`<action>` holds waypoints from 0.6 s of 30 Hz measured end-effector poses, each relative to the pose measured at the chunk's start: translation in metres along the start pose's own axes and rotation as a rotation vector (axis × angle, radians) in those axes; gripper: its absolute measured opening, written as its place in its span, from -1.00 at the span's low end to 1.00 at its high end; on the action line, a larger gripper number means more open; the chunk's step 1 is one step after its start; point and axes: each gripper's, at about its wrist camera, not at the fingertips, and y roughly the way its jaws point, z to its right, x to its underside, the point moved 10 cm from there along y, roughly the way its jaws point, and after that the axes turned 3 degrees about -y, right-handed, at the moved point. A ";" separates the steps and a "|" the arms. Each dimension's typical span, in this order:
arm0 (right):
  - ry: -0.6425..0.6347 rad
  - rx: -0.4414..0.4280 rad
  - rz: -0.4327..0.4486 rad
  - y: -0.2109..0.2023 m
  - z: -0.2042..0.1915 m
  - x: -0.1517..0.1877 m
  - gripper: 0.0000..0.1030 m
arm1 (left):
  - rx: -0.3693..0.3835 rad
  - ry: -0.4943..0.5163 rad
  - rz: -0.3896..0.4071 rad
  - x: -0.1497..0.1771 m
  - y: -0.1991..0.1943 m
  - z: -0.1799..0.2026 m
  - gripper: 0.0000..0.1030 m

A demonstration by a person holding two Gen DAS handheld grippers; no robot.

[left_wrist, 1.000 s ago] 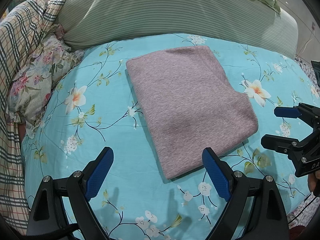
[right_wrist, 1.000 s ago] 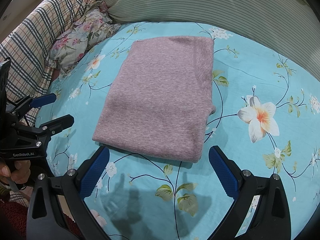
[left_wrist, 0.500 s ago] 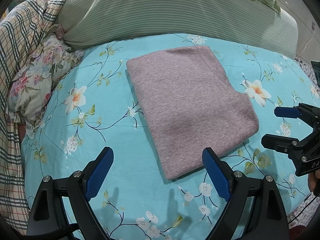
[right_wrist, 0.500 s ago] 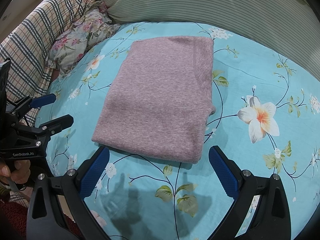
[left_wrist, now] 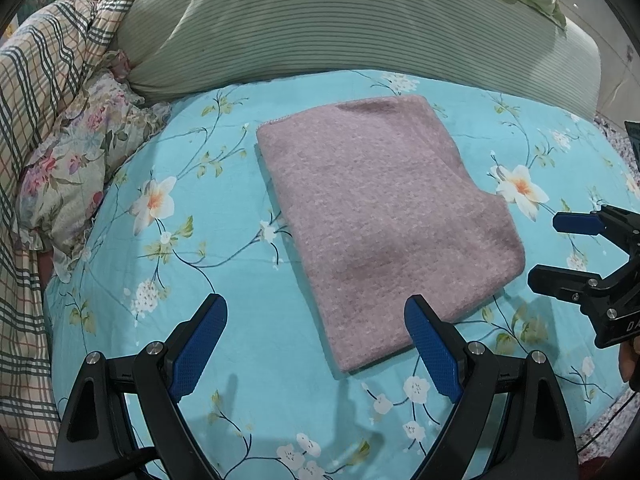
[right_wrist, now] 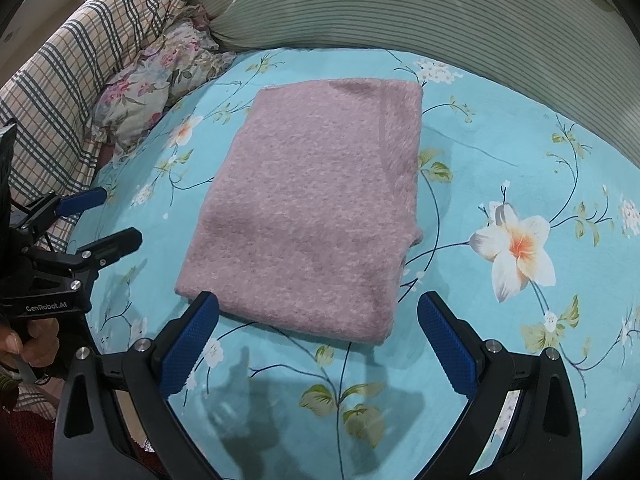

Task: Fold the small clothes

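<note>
A mauve knit garment (left_wrist: 384,216) lies folded into a flat rectangle on the turquoise floral bedsheet (left_wrist: 200,256). My left gripper (left_wrist: 316,344) hovers open just short of its near corner, with nothing between the blue pads. In the right wrist view the same garment (right_wrist: 320,208) sits ahead of my right gripper (right_wrist: 318,340), which is open and empty too, its left pad level with the near edge. Each gripper shows in the other's view: the right one (left_wrist: 560,248) at the right edge, the left one (right_wrist: 108,220) at the left edge, both open.
A green striped bolster (left_wrist: 340,28) runs along the far side of the sheet. A plaid quilt (left_wrist: 44,80) and a floral pillow (left_wrist: 76,160) pile up on the left. A hand (right_wrist: 28,344) holds the left gripper's handle. Bare sheet surrounds the garment.
The right wrist view has crept slightly closer to the garment's near edge. The left gripper and the garment have not moved.
</note>
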 end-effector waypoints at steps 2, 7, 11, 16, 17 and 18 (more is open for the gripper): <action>0.010 0.002 0.001 0.001 0.003 -0.001 0.93 | -0.019 0.009 0.024 -0.005 0.001 -0.002 0.76; 0.020 0.004 0.004 0.004 0.008 -0.006 0.93 | -0.042 0.012 0.023 -0.012 0.010 -0.007 0.73; 0.029 0.000 0.006 0.005 0.010 -0.007 0.93 | -0.044 0.008 0.021 -0.014 0.013 -0.008 0.73; 0.029 0.000 0.007 0.006 0.011 -0.008 0.93 | -0.044 0.008 0.020 -0.015 0.013 -0.007 0.73; 0.031 0.001 0.008 0.005 0.011 -0.008 0.93 | -0.043 0.007 0.019 -0.015 0.013 -0.007 0.73; 0.032 0.001 0.009 0.005 0.011 -0.008 0.93 | -0.044 0.007 0.019 -0.015 0.012 -0.007 0.73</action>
